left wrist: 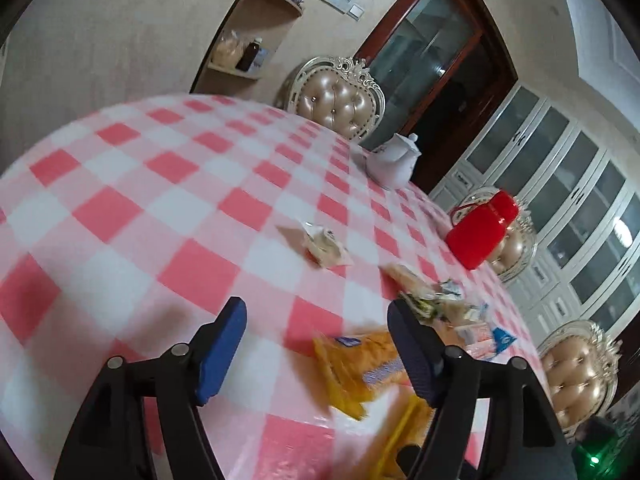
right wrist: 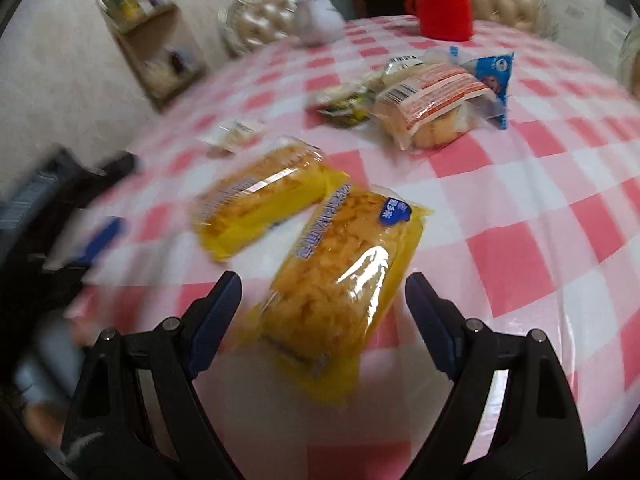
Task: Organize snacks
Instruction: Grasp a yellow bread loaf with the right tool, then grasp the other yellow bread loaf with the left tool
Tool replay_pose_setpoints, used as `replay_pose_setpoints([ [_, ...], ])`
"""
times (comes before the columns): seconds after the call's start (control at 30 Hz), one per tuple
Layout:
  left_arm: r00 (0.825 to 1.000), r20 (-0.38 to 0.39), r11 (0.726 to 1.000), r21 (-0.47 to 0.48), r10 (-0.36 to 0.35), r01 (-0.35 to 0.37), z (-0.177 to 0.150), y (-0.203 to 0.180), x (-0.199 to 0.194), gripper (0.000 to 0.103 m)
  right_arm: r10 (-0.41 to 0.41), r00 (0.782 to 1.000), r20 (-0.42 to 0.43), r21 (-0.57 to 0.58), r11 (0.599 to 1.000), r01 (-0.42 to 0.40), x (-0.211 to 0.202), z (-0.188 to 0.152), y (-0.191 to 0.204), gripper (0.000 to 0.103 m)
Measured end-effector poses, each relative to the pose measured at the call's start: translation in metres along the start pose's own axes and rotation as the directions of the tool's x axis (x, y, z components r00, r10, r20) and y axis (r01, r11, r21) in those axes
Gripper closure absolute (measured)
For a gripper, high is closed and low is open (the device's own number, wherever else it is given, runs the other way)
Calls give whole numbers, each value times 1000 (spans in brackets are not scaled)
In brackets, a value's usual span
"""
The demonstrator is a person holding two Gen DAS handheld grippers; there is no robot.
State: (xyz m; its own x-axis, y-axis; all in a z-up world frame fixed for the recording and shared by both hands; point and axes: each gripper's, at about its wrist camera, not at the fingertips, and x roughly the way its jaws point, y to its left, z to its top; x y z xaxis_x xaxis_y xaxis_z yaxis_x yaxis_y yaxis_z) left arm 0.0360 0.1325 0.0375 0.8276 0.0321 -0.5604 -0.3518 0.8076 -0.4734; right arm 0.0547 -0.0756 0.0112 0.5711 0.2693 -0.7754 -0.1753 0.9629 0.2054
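Note:
Two yellow-wrapped cake packs lie on the pink checked tablecloth [right wrist: 520,208]. The nearer pack [right wrist: 336,280] lies between the fingers of my open right gripper [right wrist: 322,300], untouched. The second pack [right wrist: 260,192] lies just left beyond it. A pile of snacks sits farther back: a bread roll pack [right wrist: 432,108], a blue packet [right wrist: 494,76] and a green packet [right wrist: 344,106]. A small pale packet [right wrist: 232,136] lies apart. My left gripper [left wrist: 316,320] is open and empty above the cloth; a yellow pack [left wrist: 360,368] lies by its right finger.
A red jug [left wrist: 480,232] and a white teapot [left wrist: 394,160] stand at the far side of the table. Padded chairs [left wrist: 340,100] surround it. A corner shelf [left wrist: 256,32] stands against the wall. The left gripper shows blurred at the left of the right wrist view [right wrist: 80,216].

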Motion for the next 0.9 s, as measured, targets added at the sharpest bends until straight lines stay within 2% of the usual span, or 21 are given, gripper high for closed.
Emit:
replay_pose_setpoints([
  [0.1, 999, -31, 1000, -5, -15, 15, -1, 0, 6, 28, -100, 995, -25, -34, 995, 99, 18, 3, 8, 17],
  [0.17, 999, -48, 1000, 15, -23, 24, -3, -4, 8, 28, -107, 994, -36, -57, 993, 105, 22, 6, 3, 17],
  [0.23, 998, -60, 999, 37, -27, 29, -6, -7, 8, 28, -116, 992, -40, -140, 984, 110, 24, 7, -6, 20],
  [0.27, 997, -68, 998, 48, -26, 29, -8, -9, 8, 27, -111, 993, -37, -158, 982, 104, 23, 7, -13, 26],
  [0.3, 997, -78, 998, 59, -21, 26, -9, -11, 10, 27, -98, 995, -28, -173, 981, 92, 18, 8, -25, 47],
  [0.33, 996, -85, 997, 68, -17, 23, -10, -13, 10, 27, -91, 995, -27, -169, 982, 86, 11, 10, -42, 50],
  [0.47, 995, -97, 995, 99, -6, 16, -14, -20, 9, 26, -29, 999, -40, -135, 991, 23, -9, 12, -100, 46],
  [0.5, 995, -97, 994, 107, -4, 14, -14, -22, 9, 26, -7, 999, -35, -114, 993, 3, -13, 12, -114, 35],
  [0.53, 995, -98, 993, 117, -2, 14, -16, -24, 8, 26, -20, 1000, -23, -95, 995, 18, -17, 12, -127, 23],
  [0.57, 995, -99, 992, 129, 1, 12, -16, -26, 8, 25, -41, 999, -16, -91, 995, 40, -18, 13, -132, 21],
  [0.63, 994, -103, 985, 172, 21, -3, -20, -32, 10, 25, -62, 998, -14, -112, 992, 60, -17, 14, -139, 21],
  [0.77, 988, -149, 972, 233, 37, -2, -27, -43, 20, 25, -49, 998, -45, -200, 979, 39, -10, 9, -124, 21],
  [0.87, 981, -189, 948, 318, 49, 13, -31, -57, 32, 25, -62, 998, -30, -258, 965, 52, -10, 1, -112, 38],
  [0.9, 979, -194, 927, 375, 67, 11, -33, -65, 38, 25, -74, 997, -21, -263, 963, 66, -12, 0, -111, 48],
])
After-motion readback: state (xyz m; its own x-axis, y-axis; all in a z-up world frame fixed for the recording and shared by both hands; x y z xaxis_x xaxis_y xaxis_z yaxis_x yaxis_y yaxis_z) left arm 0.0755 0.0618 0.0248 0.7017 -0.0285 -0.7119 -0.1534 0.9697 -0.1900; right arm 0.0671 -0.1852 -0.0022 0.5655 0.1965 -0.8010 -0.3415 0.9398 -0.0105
